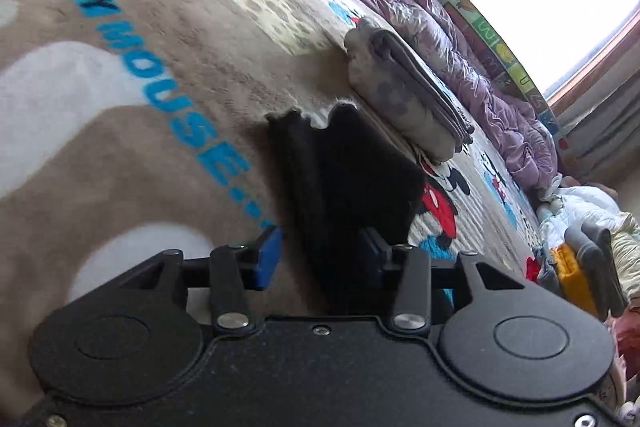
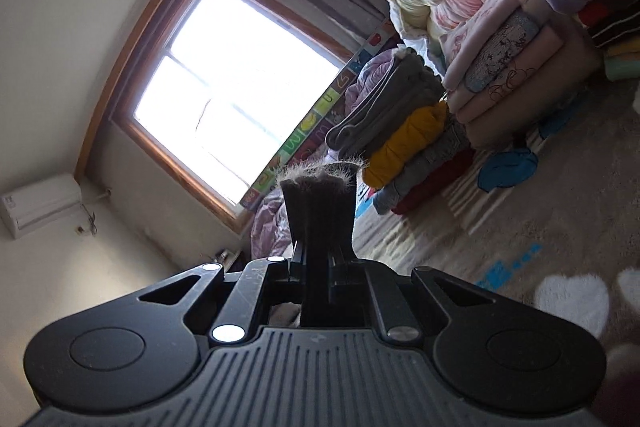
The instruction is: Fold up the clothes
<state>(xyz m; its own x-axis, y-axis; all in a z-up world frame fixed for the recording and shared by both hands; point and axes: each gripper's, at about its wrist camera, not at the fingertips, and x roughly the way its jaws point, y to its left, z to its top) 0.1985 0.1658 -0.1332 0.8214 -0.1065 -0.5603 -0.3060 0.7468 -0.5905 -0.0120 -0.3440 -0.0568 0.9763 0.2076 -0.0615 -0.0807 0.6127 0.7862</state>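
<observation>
In the left wrist view a black fuzzy garment (image 1: 344,179) hangs bunched between the blue pads (image 1: 269,255) of my left gripper (image 1: 320,251), above a Mickey Mouse blanket (image 1: 132,107). The jaws stand fairly wide with the cloth filling the gap. In the right wrist view my right gripper (image 2: 318,187) is raised toward the window, its fingers shut on a folded edge of the same dark garment (image 2: 318,199), whose fuzzy rim sticks out past the tips. A folded grey garment (image 1: 404,87) lies on the blanket beyond the black one.
A purple quilt (image 1: 472,59) lies along the window side. Stacks of folded clothes (image 2: 424,143) and bedding (image 2: 500,67) stand on the blanket. More clothes (image 1: 576,239) are piled at the right. A window (image 2: 240,91) and an air conditioner (image 2: 40,205) are on the walls.
</observation>
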